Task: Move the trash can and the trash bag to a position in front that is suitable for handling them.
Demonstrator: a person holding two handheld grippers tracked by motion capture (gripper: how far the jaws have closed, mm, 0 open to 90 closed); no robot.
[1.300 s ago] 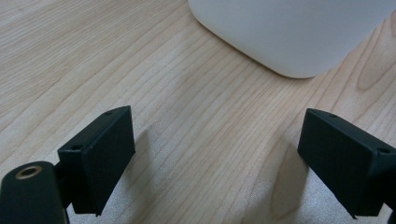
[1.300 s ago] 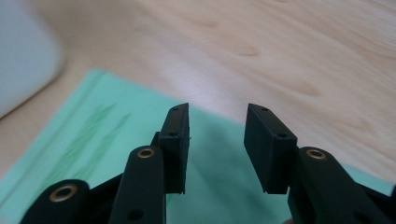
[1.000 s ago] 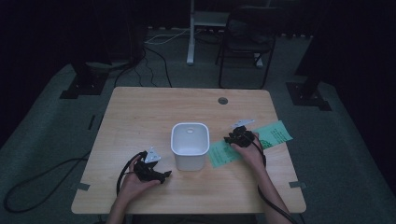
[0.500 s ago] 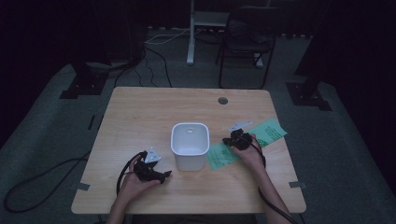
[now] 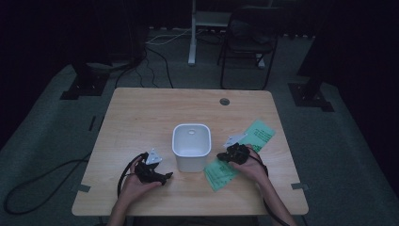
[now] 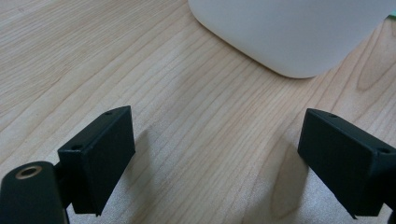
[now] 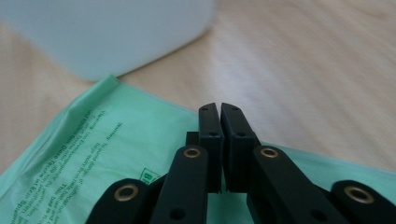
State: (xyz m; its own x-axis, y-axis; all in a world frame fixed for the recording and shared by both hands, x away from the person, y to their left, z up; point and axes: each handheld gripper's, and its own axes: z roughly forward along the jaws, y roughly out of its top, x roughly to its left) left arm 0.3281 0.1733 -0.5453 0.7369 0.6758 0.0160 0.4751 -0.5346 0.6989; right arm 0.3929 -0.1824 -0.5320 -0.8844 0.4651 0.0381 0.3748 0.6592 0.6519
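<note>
Centrally, the right gripper, jaws pressed together, rested on the flat green plastic bag without visibly pinching it. Beside the white square plastic bin, the left gripper gaped wide and empty. Next likely came gripping the bag's edge.

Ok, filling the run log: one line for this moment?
left gripper: open, idle | right gripper: shut over green plastic bag | white bin: between them

Looked like a dim lab/studio setup to me, not a home. I saw one bare wooden table on grey carpet, black stand bases at the corners, cables across the floor, a folding chair and dark curtains behind.
</note>
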